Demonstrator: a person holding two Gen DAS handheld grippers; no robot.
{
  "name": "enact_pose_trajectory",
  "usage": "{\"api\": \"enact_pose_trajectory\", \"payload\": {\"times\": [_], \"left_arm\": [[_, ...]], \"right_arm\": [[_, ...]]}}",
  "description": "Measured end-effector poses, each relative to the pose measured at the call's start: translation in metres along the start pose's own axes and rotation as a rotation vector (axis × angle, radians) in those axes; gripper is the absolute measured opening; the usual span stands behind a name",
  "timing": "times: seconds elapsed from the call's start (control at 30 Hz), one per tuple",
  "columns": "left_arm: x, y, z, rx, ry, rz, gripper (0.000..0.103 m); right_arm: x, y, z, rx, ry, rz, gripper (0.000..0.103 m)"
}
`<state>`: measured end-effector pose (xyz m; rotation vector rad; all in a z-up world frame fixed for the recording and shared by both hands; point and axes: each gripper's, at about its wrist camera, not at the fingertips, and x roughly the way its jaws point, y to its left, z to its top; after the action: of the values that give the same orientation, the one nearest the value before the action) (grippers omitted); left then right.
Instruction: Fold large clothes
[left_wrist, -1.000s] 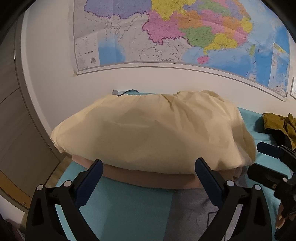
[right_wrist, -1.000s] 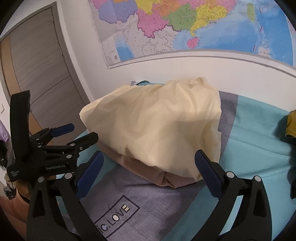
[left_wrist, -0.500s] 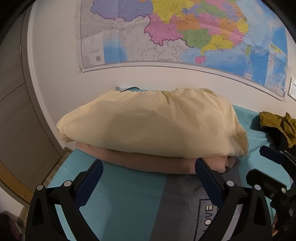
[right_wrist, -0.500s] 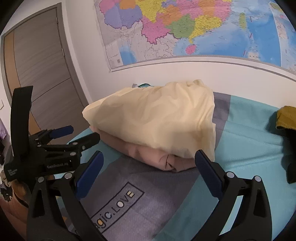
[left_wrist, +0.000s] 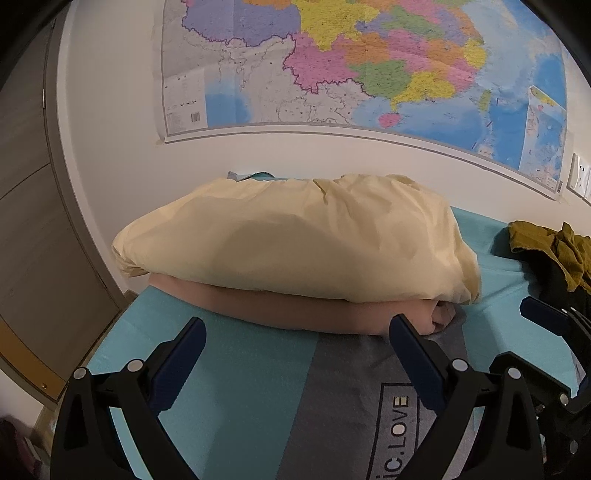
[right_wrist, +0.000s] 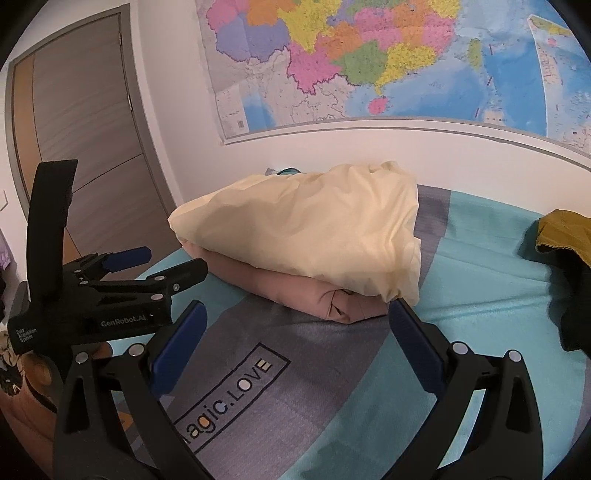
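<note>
stack: a pale yellow folded cotton garment lies on top of a dusty pink folded garment; the two sit together at the far end of the bed, close to the white wall.
bed: a teal and grey bedspread with a printed "magic.love" box carries everything.
left claw: released, blue-padded fingers spread wide, nothing between them, hovering just short of the pink layer's near edge.
right claw: released too, empty, fingers apart, near the stack's right front corner.
unfolded pile: a mustard-olive crumpled garment lies well apart to the right, with something dark beside it that i cannot identify.
risk, top layer: the yellow piece overhangs the pink one and looks puffy; a nudge from either claw could slide it off or open its fold.
risk, pink end: the pink garment's right end shows loose tucked folds; catching them could pull the bundle open.
risk, edge: the stack sits near the bed's left edge by the grey wooden door; pushing that way could tip it over the side.
risk, next grab: a pinch on one layer of the mustard garment would likely lift it bunched, not flat.
count, folded garments: two.
count, unfolded garments: one certain, perhaps one dark more.
count, claws: two.
count, wall maps: one coloured paper map.
</note>
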<state>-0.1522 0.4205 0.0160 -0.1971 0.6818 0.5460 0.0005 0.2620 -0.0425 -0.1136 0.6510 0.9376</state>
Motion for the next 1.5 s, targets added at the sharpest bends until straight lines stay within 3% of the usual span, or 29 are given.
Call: {"api": "enact_pose_trajectory", "payload": {"times": [1.5], "left_arm": [[-0.014, -0.004, -0.007, -0.007, -0.005, -0.006, 0.096]], "right_arm": [[-0.016, 0.005, -0.006, 0.011, -0.018, 0.018, 0.097]]}}
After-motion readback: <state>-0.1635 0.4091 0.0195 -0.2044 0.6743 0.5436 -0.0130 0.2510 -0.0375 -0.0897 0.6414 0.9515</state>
